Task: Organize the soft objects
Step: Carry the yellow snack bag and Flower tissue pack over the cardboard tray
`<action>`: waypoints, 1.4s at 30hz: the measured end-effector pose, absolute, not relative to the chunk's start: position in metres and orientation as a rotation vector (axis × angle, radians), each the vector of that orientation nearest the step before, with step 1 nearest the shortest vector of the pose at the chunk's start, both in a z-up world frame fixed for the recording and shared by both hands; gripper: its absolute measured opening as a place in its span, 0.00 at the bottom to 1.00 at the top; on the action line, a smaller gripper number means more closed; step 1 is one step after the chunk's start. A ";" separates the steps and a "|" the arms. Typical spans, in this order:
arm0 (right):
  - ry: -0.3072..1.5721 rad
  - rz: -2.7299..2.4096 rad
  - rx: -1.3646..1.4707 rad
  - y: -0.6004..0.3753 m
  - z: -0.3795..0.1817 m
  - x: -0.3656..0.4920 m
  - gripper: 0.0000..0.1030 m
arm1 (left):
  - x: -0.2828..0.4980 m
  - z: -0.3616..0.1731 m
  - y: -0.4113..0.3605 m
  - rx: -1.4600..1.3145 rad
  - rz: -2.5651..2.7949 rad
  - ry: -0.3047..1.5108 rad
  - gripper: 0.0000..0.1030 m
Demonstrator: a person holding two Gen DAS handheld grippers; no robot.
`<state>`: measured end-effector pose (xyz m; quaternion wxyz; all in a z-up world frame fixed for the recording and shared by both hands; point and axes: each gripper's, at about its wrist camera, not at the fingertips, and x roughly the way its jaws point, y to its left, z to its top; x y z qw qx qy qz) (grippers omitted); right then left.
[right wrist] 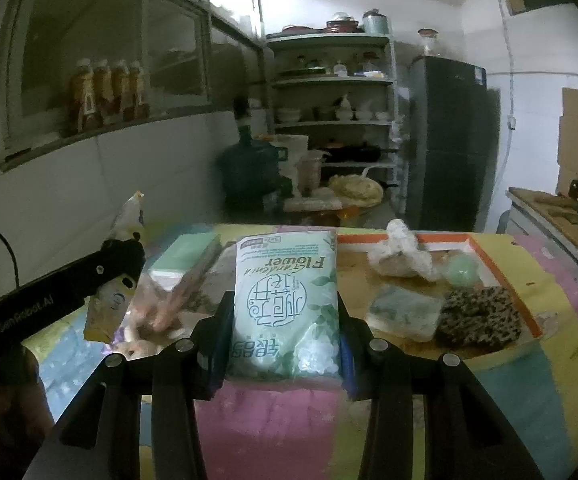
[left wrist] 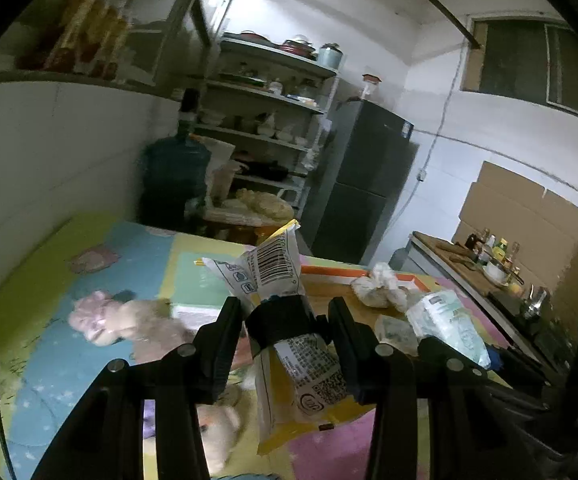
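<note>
My left gripper [left wrist: 284, 306] is shut on a yellow and white snack packet [left wrist: 289, 364], whose barcode end sticks up past the fingers. In the right wrist view the same packet [right wrist: 107, 312] hangs from the left gripper [right wrist: 125, 262] above the mat's left side. A mint-green tissue pack [right wrist: 285, 300], printed "Flower", sits gripped between the fingers of my right gripper [right wrist: 284, 304], and it also shows at the right of the left wrist view [left wrist: 445, 320]. Pink [left wrist: 97, 316] and beige [left wrist: 217, 432] plush toys lie on the pastel mat [left wrist: 45, 360] below.
An orange-rimmed tray [right wrist: 505, 276] holds a white plastic bag [right wrist: 401, 256], a green ball [right wrist: 463, 268], a sponge [right wrist: 405, 312] and a spotted cloth [right wrist: 481, 316]. A green box [right wrist: 193, 254] lies left of it. Beyond stand a water jug [right wrist: 249, 172], shelves [right wrist: 333, 80] and a fridge [right wrist: 449, 140].
</note>
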<state>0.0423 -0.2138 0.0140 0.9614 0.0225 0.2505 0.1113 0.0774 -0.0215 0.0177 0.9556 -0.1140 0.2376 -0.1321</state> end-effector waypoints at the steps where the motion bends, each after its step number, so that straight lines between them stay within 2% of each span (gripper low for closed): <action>1: 0.505 0.220 0.047 -0.218 0.014 0.044 0.43 | 0.080 0.018 -0.028 -0.224 -0.275 0.485 0.44; 24: 0.503 0.105 0.088 -0.317 0.010 0.081 0.43 | 0.136 0.009 -0.129 -0.131 -0.347 0.562 0.44; 42: 0.580 0.069 0.102 -0.374 -0.013 0.132 0.43 | 0.185 -0.014 -0.174 -0.083 -0.349 0.657 0.44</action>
